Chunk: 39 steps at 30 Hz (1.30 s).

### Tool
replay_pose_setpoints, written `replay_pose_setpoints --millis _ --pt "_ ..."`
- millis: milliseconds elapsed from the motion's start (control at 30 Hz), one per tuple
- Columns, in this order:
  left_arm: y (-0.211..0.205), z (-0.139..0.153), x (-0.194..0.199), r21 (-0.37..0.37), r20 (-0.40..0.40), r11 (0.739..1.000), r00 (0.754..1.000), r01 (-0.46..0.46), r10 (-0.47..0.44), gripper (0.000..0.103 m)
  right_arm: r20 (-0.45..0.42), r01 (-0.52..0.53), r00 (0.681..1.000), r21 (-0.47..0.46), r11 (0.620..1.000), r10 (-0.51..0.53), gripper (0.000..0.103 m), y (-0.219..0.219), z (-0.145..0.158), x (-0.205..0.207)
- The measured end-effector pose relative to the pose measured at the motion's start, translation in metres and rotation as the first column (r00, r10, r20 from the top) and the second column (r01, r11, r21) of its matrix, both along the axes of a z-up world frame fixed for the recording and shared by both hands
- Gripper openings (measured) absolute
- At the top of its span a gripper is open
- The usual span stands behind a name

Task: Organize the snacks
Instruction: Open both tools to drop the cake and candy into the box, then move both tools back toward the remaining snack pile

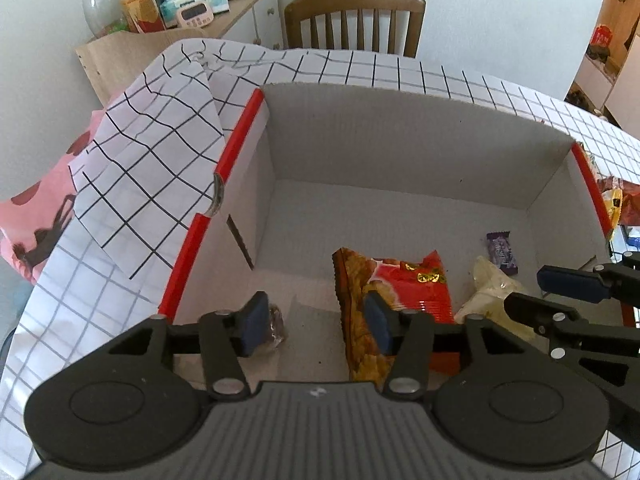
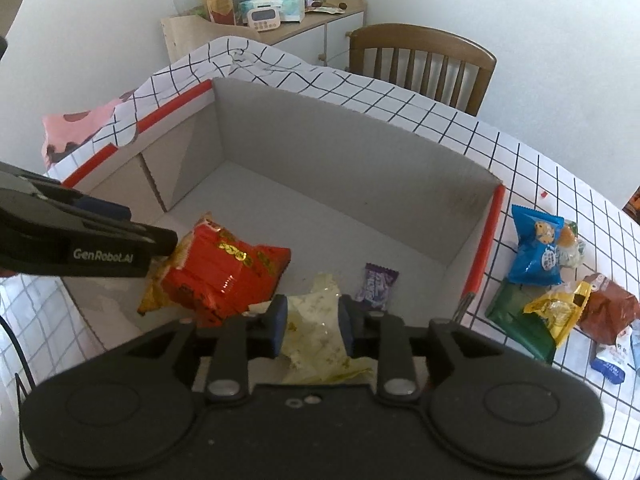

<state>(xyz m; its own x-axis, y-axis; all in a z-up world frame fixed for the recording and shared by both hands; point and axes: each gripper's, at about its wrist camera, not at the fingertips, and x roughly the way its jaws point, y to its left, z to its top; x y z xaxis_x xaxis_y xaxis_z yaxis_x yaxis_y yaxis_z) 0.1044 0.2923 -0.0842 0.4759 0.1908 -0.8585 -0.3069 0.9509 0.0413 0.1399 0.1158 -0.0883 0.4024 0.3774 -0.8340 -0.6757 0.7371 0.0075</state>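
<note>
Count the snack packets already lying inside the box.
4: a red packet left of centre, a pale yellow packet between the right gripper's fingers, a small purple candy beside it, and a dark wrapped snack near the left wall. Grippers may hide more.

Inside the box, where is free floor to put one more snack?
The far half of the box floor, between the back wall and the red packet, is bare. The near edge is crowded: red packet, pale wrapper, purple candy, and both grippers.
</note>
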Motion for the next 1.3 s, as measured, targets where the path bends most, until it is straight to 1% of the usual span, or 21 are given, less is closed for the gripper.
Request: replay_pose_setpoints --millis 133,233,333,433,500,633,833,867,900,933,1167,1233,1300 --pt "-0.003 0.008 -0.007 -0.018 0.029 1.000 1.000 0.001 0.000 0.059 0.004 0.011 1.000 0.024 1.000 -0.011 0.035 -0.007 0.007 -0.004" --pt "-0.009 0.015 -0.013 -0.012 0.053 1.000 0.999 0.007 -0.007 0.064 0.010 0.017 1.000 0.043 0.999 -0.017 0.041 -0.012 0.014 -0.008" --pt "-0.016 0.023 -0.018 -0.007 0.078 1.000 0.997 0.020 -0.020 0.064 0.017 0.024 1.000 0.061 0.998 -0.025 0.048 -0.018 0.021 -0.012" --pt "-0.022 0.031 -0.023 0.002 0.101 1.000 0.994 0.031 -0.031 0.064 0.025 0.030 0.999 0.089 0.996 -0.032 0.056 -0.024 0.029 -0.017" --pt "-0.027 0.036 -0.026 -0.001 0.114 0.999 0.993 0.038 -0.038 0.064 0.033 0.033 0.999 0.112 0.993 -0.037 0.065 -0.029 0.036 -0.021" --pt "-0.037 0.045 -0.033 -0.001 0.145 0.999 0.988 0.052 -0.051 0.067 0.055 0.036 0.998 0.145 0.989 -0.044 0.069 -0.040 0.049 -0.028" --pt "-0.057 0.061 -0.040 -0.006 0.196 0.996 0.977 0.083 -0.081 0.067 0.088 0.055 0.993 0.191 0.980 -0.073 0.081 -0.064 0.069 -0.036" --pt "-0.061 0.063 -0.041 -0.007 0.204 0.996 0.975 0.088 -0.085 0.068 0.093 0.059 0.993 0.199 0.978 -0.079 0.084 -0.069 0.072 -0.038" --pt "-0.064 0.065 -0.042 -0.008 0.212 0.996 0.973 0.092 -0.089 0.071 0.098 0.061 0.992 0.210 0.976 -0.083 0.086 -0.074 0.074 -0.040" --pt "-0.068 0.068 -0.043 -0.007 0.220 0.996 0.971 0.094 -0.090 0.073 0.102 0.065 0.991 0.216 0.974 -0.089 0.086 -0.078 0.077 -0.041" --pt "-0.096 0.079 -0.047 -0.010 0.261 0.991 0.958 0.130 -0.123 0.074 0.112 0.102 0.984 0.260 0.960 -0.135 0.094 -0.112 0.088 -0.048" --pt "-0.106 0.082 -0.046 -0.010 0.271 0.991 0.954 0.137 -0.129 0.080 0.119 0.107 0.983 0.266 0.958 -0.143 0.096 -0.123 0.090 -0.050" --pt "-0.117 0.084 -0.046 -0.017 0.282 0.989 0.950 0.148 -0.137 0.081 0.125 0.117 0.980 0.271 0.955 -0.156 0.098 -0.135 0.092 -0.053"
